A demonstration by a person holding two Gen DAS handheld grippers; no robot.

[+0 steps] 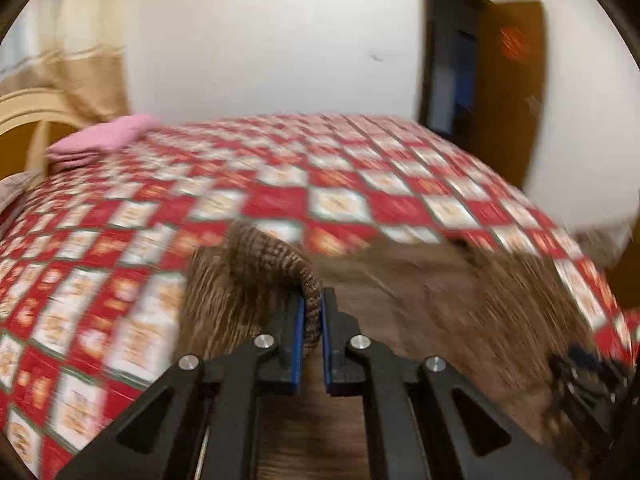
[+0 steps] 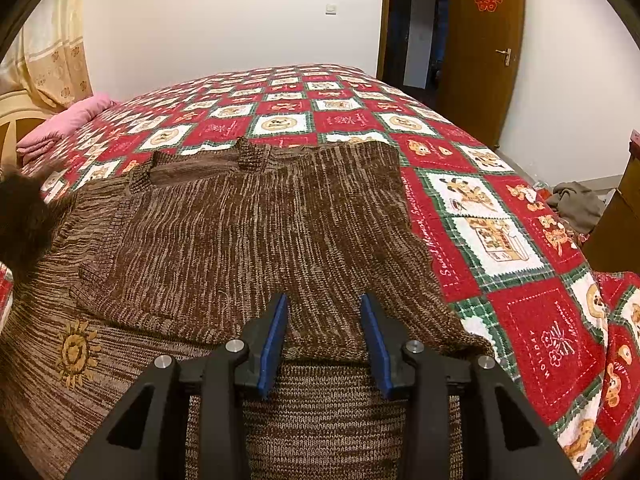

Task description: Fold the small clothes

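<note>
A brown knitted sweater [image 2: 248, 232] with a yellow sun patch lies spread on the bed, its right side folded inward. My left gripper [image 1: 311, 304] is shut on a ribbed edge of the sweater [image 1: 280, 256] and holds it lifted above the bed; this view is blurred by motion. My right gripper [image 2: 324, 312] is open, its blue pads apart, low over the sweater's near right part, holding nothing. It shows at the lower right of the left wrist view [image 1: 588, 376].
The bed carries a red, white and green checked quilt [image 2: 520, 280]. A folded pink blanket [image 2: 64, 124] lies at the far left by the headboard. An open brown door [image 2: 480, 60] stands at the back right. Grey cloth [image 2: 576, 200] lies on the floor to the right.
</note>
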